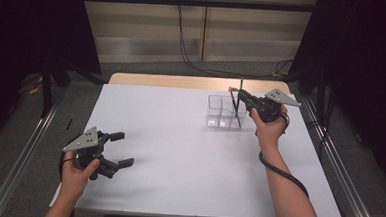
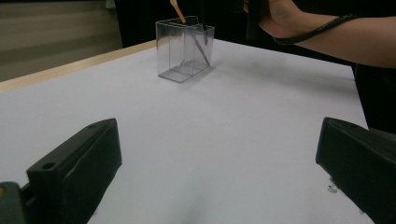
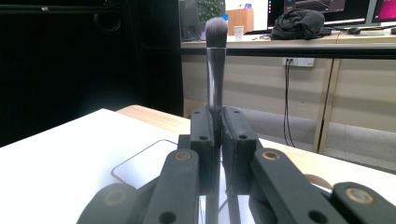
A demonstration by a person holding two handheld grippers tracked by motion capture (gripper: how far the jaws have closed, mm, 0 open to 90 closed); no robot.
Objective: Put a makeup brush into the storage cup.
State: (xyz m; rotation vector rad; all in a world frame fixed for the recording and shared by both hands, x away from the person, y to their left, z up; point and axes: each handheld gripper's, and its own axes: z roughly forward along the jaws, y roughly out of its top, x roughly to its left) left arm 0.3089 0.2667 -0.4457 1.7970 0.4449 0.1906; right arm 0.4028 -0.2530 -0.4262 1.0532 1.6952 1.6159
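A clear plastic organizer [image 1: 220,111] with several compartments stands on the white table [image 1: 179,143] at the back right. My right gripper [image 1: 242,97] is beside it, shut on a dark makeup brush [image 1: 241,86] held upright, lower end down in the organizer. In the right gripper view the jaws [image 3: 217,116] clamp the handle, and the grey bristles [image 3: 216,30] stick up above them. A thin wooden stick [image 1: 230,92] leans in the organizer [image 2: 184,51]. My left gripper [image 1: 124,148] rests near the front left, open with nothing between its jaws [image 2: 217,135].
The table's wooden far edge [image 1: 182,81] shows beyond the white top. Metal rails [image 1: 21,154] run along both sides on the floor. A cable [image 1: 282,173] trails from the right gripper along the forearm.
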